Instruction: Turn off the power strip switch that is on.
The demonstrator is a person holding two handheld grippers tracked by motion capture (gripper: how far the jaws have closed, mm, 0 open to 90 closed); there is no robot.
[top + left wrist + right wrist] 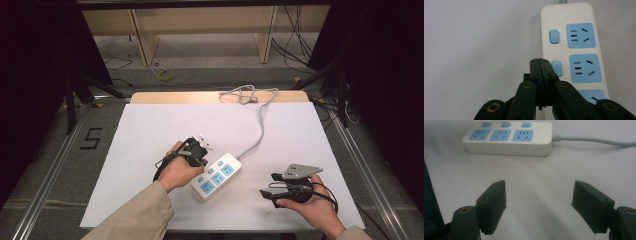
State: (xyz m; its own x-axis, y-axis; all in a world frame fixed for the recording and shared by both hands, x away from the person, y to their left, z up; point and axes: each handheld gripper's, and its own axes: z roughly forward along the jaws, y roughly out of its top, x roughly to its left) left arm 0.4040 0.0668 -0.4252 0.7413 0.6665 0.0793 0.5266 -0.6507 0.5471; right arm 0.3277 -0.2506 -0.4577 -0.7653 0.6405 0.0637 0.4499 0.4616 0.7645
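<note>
White power strip (216,177) lies near the middle of the desk (150,125), a little toward the near edge, its grey cable (260,125) running to the far edge. Left claw (539,62) has its jaws pressed together, tips just beside the strip's middle blue switch (557,68). Right claw (537,202) hovers wide apart and empty near the near right corner, well apart from the strip.

left gripper (540,61) closed, right gripper (539,205) spread wide
</note>
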